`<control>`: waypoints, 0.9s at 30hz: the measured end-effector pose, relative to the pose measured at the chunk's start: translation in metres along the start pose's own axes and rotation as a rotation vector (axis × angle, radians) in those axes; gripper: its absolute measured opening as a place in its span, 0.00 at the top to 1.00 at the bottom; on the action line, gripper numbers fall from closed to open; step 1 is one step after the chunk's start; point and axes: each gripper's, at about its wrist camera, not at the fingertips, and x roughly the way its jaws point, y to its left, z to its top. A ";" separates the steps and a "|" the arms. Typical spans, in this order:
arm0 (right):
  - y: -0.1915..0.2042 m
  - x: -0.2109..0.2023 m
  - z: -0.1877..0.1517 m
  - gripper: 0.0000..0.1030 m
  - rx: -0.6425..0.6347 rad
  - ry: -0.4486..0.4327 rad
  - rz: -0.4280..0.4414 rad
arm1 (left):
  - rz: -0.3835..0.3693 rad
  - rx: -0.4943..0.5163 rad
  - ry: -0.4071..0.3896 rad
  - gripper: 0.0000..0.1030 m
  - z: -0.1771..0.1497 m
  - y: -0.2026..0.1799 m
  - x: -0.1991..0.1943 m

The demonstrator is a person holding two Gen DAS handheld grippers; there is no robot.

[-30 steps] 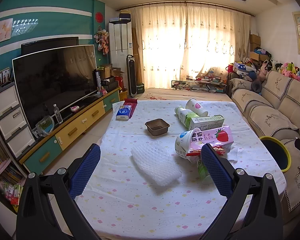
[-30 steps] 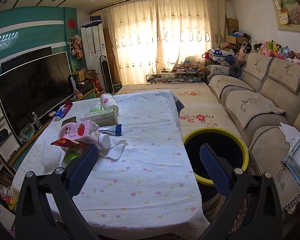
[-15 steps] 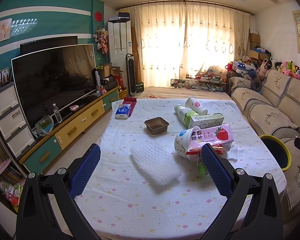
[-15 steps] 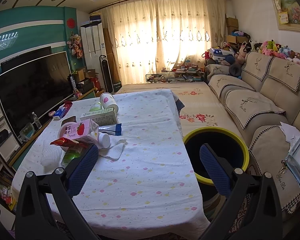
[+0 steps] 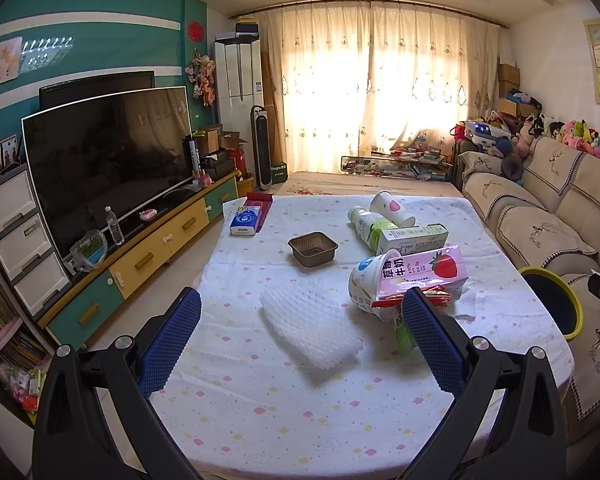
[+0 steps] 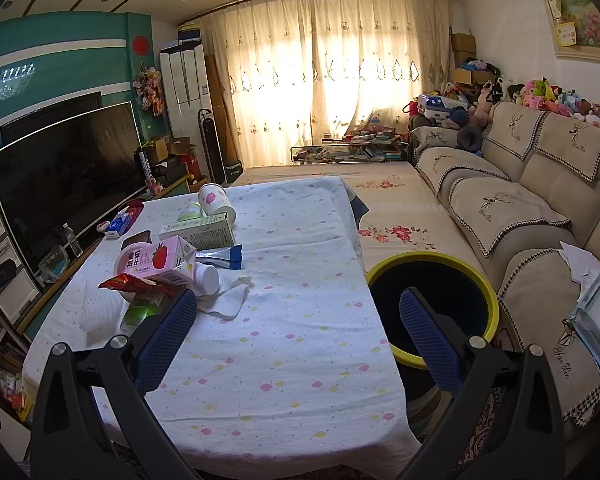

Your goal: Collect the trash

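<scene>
1. Two grippers hover over the near edge of a table (image 5: 300, 420) covered with a dotted white cloth; neither touches anything.
2. Left gripper (image 5: 300, 336): blue-padded fingers spread wide apart, nothing between them, with a white foam net (image 5: 310, 328) lying on the cloth in the gap ahead.
3. Right gripper (image 6: 298, 334): fingers likewise wide apart and empty, aimed at the table's right edge.
4. Trash sits in a loose pile on the cloth: a pink strawberry carton (image 5: 420, 270) rests on a white cup (image 5: 366, 284), with a red wrapper (image 5: 416, 300) and a green bottle (image 6: 140, 312) under them.
5. Behind the pile lie a green box (image 5: 414, 238), a white-green bottle (image 5: 364, 224) and a tipped paper cup (image 5: 390, 208).
6. A brown tray (image 5: 313, 248) stands apart, near the table's middle; a blue tissue pack (image 5: 245, 221) lies at the far left corner.
7. A crumpled napkin (image 6: 230, 298) and a blue-ended sachet (image 6: 222, 256) lie just right of the pile.
8. A yellow-rimmed bin (image 6: 432, 304) stands on the floor between the table and the sofa (image 6: 540, 208).
</scene>
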 end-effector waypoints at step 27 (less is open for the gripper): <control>0.000 0.005 -0.003 0.06 0.007 0.012 -0.001 | -0.008 0.004 0.008 0.04 0.000 -0.003 0.003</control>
